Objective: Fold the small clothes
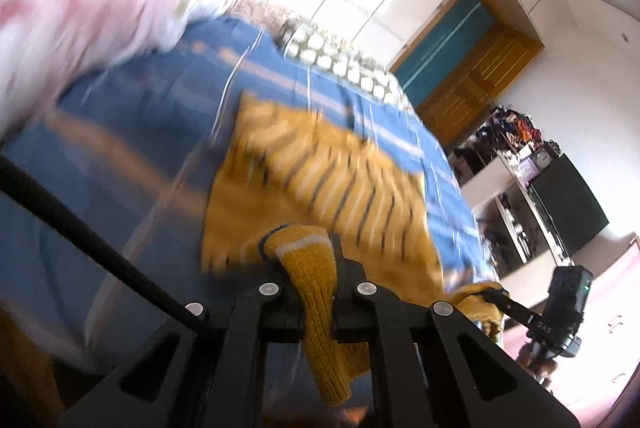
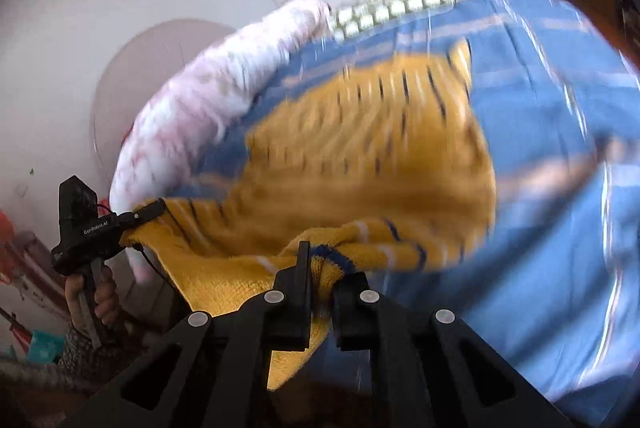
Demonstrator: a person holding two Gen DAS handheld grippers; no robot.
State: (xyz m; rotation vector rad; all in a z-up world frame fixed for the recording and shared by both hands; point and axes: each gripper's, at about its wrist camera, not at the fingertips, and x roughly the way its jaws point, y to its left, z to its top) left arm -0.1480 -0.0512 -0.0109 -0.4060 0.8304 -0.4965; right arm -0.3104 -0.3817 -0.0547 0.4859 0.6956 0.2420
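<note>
A: Sweater (image 1: 320,180) location?
B: Over blue bed sheet (image 1: 120,156), motion-blurred; stripes hard to resolve.
A: Grippers?
B: Left gripper (image 1: 306,260) and right gripper (image 2: 322,268) each clamped on sweater edge; hem cut off below.

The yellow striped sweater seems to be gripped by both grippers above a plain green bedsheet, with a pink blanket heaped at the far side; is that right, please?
Not quite: the bedsheet is blue with pale stripes, not plain green, as the right wrist view shows. The rest holds: the left gripper and the right gripper are both shut on the yellow striped sweater, and the pink blanket is heaped at the far side.
</note>
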